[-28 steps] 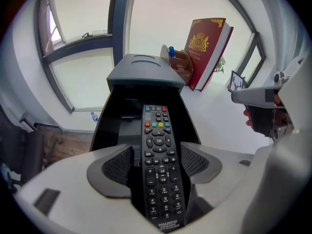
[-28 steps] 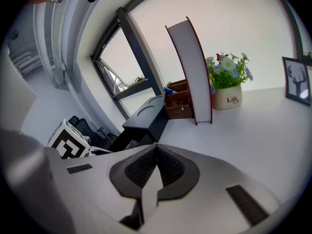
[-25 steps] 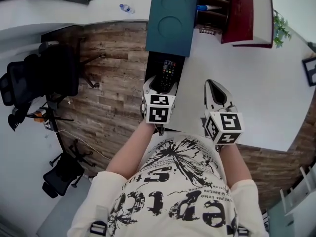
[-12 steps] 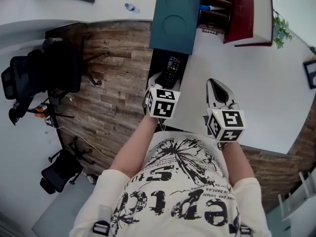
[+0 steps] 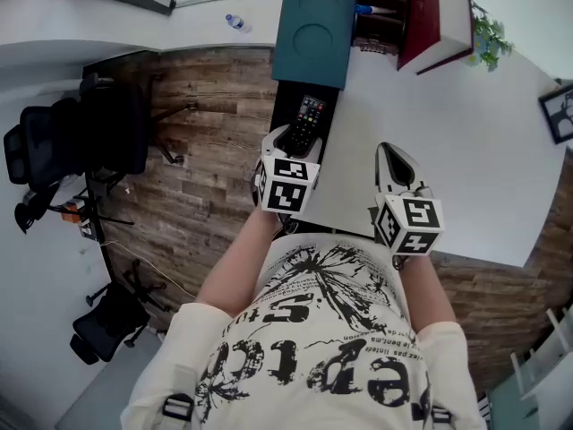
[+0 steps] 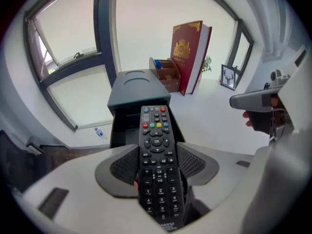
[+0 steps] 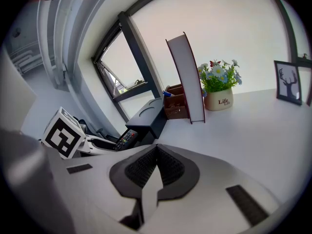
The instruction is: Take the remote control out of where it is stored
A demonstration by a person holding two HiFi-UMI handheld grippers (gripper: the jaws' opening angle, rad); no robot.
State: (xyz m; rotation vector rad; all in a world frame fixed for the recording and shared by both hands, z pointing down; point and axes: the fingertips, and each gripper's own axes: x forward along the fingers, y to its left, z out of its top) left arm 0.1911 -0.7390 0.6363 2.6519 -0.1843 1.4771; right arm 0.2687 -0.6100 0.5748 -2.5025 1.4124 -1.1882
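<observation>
**Remote gripped, lift-out from the drawer in hand**

Remote control (image 6: 156, 150) clamped at its number-key half between the ribbed pads (image 6: 123, 165) of the left tongs (image 6: 157, 165), keypad up, power-button end pointing forward past the tips. Tongs spread as wide as the remote's body, pressing on both long edges.

Just ahead of and below those tips, the open drawer (image 6: 123, 126) of a dark teal cabinet (image 5: 313, 30). Far end of the remote over the drawer mouth; full clearance of the rim not certain from these views.

Right tongs (image 7: 155, 162) closed tip to tip on nothing, over the white surface (image 5: 448, 150), to the right of the left tongs and about level with them. Further forward of both, past the cabinet, a wooden organiser (image 6: 165, 77) and an upright red book (image 6: 190, 52).

Judged step: grasp made, withdrawal under way. Needed next: a pull back and up toward the body, remote level, for clearance of the drawer edge and the cabinet top above it. Then probably across to the right for a set-down on the surface, with no loosening before contact.
</observation>
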